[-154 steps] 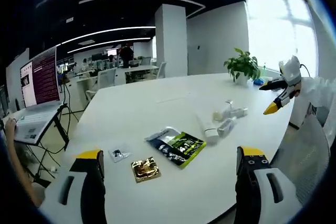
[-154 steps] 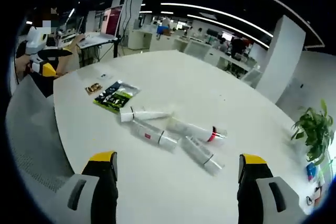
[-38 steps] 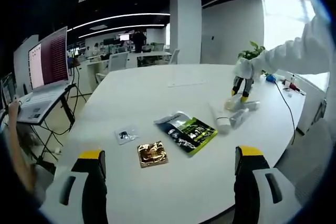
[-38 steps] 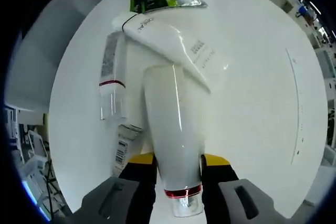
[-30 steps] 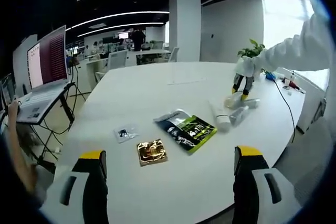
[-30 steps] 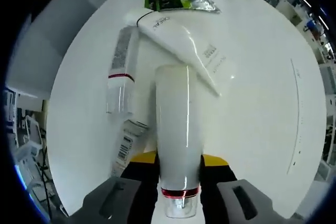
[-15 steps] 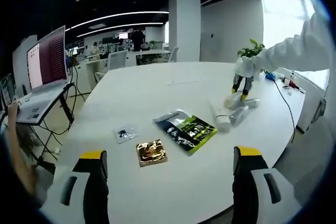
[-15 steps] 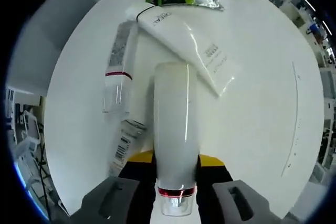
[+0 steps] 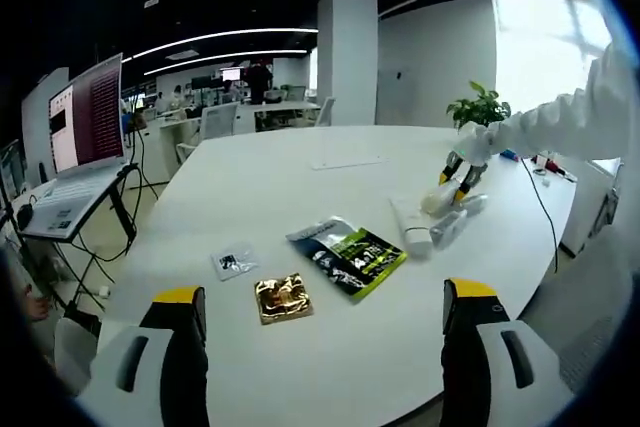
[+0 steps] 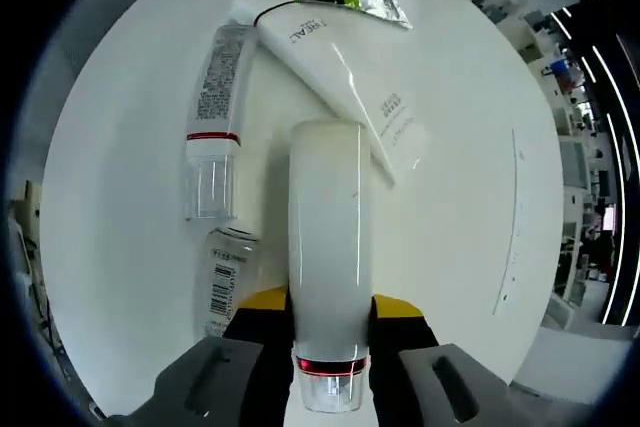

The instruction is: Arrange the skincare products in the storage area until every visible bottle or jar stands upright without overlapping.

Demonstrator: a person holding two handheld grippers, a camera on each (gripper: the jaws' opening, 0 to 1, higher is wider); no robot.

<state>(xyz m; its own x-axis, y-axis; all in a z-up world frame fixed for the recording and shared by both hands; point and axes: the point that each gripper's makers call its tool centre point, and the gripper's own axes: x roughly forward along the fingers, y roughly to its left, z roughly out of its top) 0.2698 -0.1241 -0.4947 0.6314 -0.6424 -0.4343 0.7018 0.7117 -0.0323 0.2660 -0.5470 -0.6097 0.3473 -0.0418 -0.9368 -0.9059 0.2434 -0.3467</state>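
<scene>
Office, white round table [image 9: 300, 197] | right gripper [image 10: 328, 322] clamps white bottle [image 10: 325, 247] | left gripper [image 9: 315, 347] gapes empty | three tubes [image 10: 212, 112] lying flat, none upright

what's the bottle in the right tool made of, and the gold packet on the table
White bottle: looks like glossy opaque plastic, with a long light streak down its side; the right tool is clamped on it. Gold packet: probably metallic foil, crinkled and shiny, on the table.

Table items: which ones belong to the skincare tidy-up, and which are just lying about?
Job:
white bottle gripped in the right tool
white tube
clear-capped tube
barcode tube

Lying about:
green packet
gold sachet
small clear sachet
potted plant
laptop
</scene>
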